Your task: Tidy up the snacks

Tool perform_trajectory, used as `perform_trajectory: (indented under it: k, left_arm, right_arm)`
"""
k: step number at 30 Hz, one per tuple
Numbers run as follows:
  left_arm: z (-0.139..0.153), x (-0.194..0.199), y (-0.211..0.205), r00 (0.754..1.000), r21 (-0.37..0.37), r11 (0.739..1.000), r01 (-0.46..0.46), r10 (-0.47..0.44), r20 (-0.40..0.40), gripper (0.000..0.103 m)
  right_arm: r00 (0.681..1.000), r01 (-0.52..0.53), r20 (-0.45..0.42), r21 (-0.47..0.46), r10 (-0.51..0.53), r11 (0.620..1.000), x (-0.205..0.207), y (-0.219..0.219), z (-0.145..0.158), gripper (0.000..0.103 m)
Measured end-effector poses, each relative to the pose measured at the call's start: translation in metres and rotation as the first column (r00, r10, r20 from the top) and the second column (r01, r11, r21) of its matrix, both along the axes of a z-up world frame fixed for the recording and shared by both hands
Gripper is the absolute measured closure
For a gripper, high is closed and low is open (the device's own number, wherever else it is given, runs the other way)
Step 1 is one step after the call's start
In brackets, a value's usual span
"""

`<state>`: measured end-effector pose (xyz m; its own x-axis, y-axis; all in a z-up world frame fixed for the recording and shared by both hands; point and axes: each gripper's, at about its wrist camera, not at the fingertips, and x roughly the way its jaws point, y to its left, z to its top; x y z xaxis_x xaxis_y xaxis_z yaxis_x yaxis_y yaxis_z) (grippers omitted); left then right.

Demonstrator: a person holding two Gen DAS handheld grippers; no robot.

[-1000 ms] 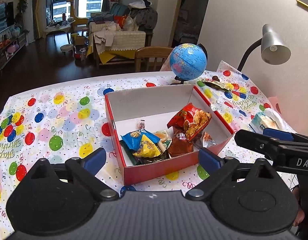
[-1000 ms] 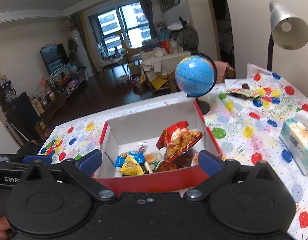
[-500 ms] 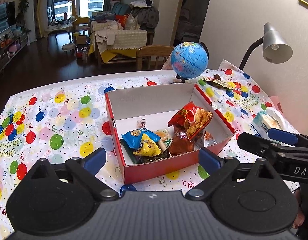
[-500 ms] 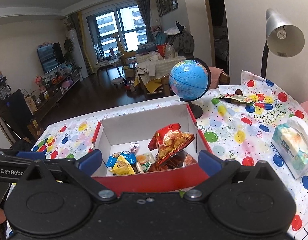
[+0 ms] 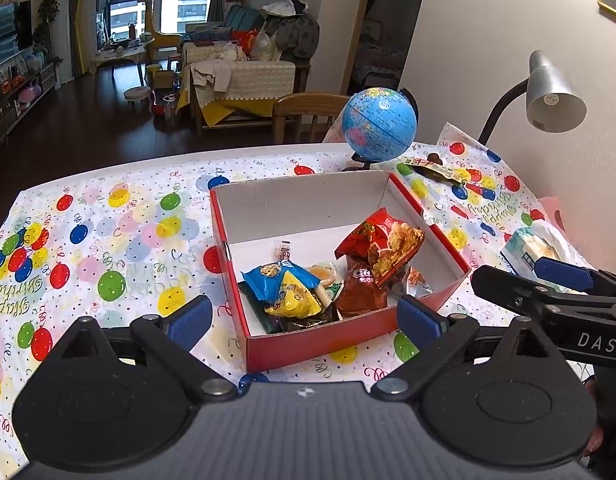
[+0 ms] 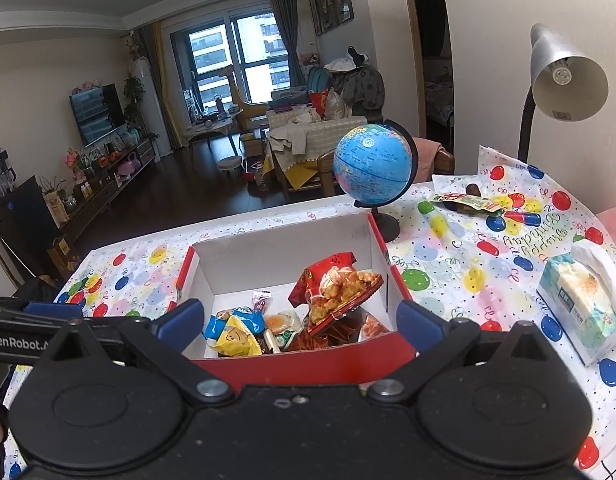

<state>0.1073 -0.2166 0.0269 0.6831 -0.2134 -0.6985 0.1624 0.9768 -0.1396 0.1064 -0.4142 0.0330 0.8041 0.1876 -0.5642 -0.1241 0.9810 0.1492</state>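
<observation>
A red box [image 5: 316,344] of snacks is seen on the balloon-print counter [image 5: 108,240], its long axis running away from the cameras toward a globe [image 5: 378,124]. Inside, a red bag [image 5: 384,244] is propped tilted against the right wall, a blue packet [image 5: 268,276] and yellow packet [image 5: 294,300] lying flat beside it. Both the left gripper [image 5: 304,316] and right gripper [image 6: 300,320] are held wide, empty, short of the box. One packet [image 6: 466,202] is left by the lamp [image 6: 564,76].
</observation>
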Motion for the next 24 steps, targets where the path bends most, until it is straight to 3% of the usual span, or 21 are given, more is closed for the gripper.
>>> perform_trajectory:
  k: [24]
  left_arm:
    - [0.0061,0.0004,-0.0006,1.000,-0.012,1.000,-0.002,0.002,0.020,0.004]
  right_arm:
    - [1.000,-0.005,0.011,0.003,0.005,1.000,0.0011,0.0003,0.0028,0.000]
